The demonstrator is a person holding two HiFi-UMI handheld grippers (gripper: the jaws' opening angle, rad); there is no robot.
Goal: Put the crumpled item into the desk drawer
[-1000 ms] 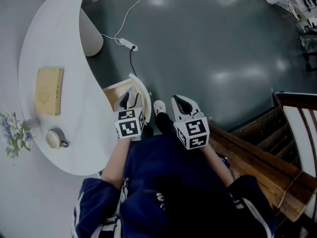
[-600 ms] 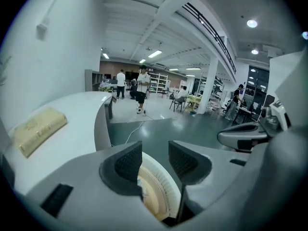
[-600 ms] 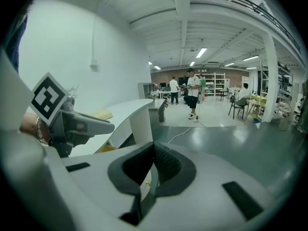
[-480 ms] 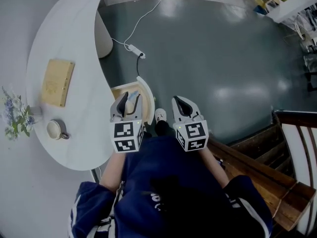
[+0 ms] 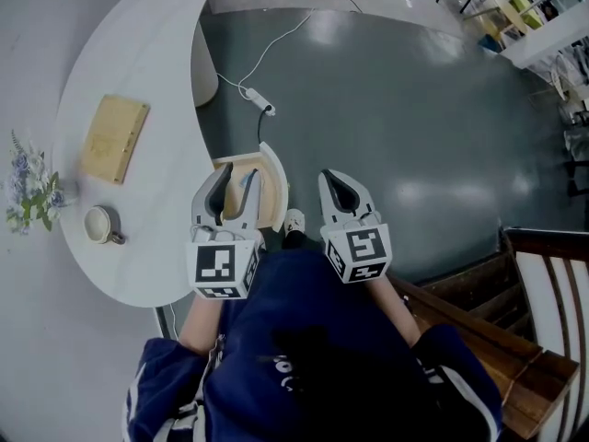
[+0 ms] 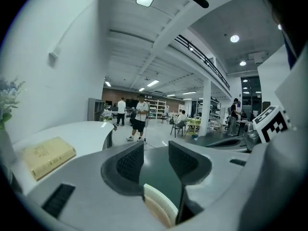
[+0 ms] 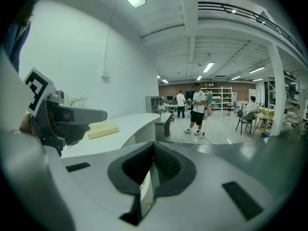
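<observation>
The left hand-held gripper (image 5: 236,188) is hanging wide and empty over the open drawer (image 5: 272,175). The right hand-held gripper (image 5: 339,188) is sitting closed. A pale bit inside is probably the crumpled item (image 5: 248,180), likely light and squishy, so pinching any fold should work

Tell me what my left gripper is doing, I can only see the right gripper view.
Observer: The left gripper has its jaws apart, with nothing between them.
Operator: Is the drawer open?
Observer: Yes. In the head view, the wooden desk drawer with a curved white front is pulled out beneath the left gripper, its wooden inside showing.
Operator: Anything on the white curved desk besides the tan book?
Observer: A small pale cup with a handle sits beside the pale flowers.
</observation>
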